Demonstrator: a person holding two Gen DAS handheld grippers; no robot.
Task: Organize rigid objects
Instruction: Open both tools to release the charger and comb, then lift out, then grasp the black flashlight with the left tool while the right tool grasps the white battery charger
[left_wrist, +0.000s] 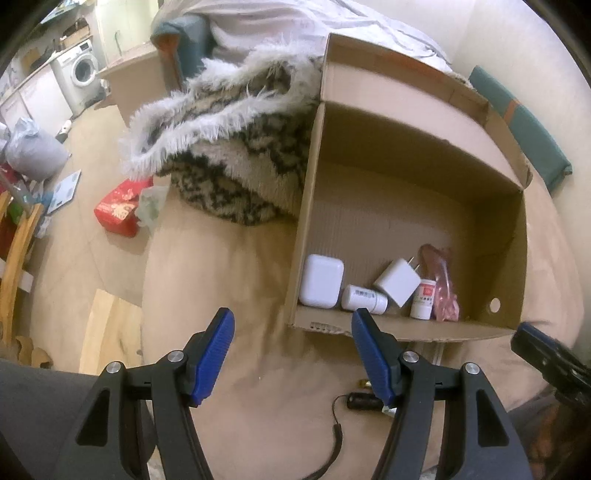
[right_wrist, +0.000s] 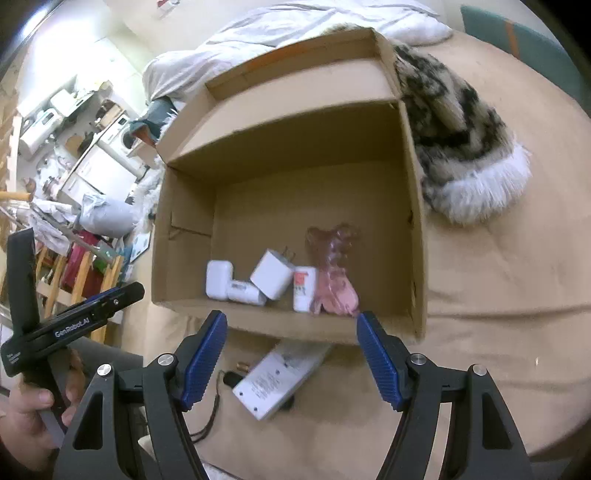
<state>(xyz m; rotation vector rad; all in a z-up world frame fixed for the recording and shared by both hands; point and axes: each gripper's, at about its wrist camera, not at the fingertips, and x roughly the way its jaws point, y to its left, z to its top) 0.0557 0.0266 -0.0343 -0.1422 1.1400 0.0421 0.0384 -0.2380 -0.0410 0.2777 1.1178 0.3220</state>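
Note:
An open cardboard box lies on the beige bed. Along its near wall lie a white earbud case, a white bottle on its side, a white charger plug, an upright white bottle with a red label and a pink plastic piece. My left gripper is open and empty, just before the box. My right gripper is open and empty above a white flat device. A small black object with a cord lies on the bed.
A furry patterned coat lies against the box's side. A white duvet is behind it. The floor to the left holds a red package, bags and wooden chairs. The left gripper's body shows in the right wrist view.

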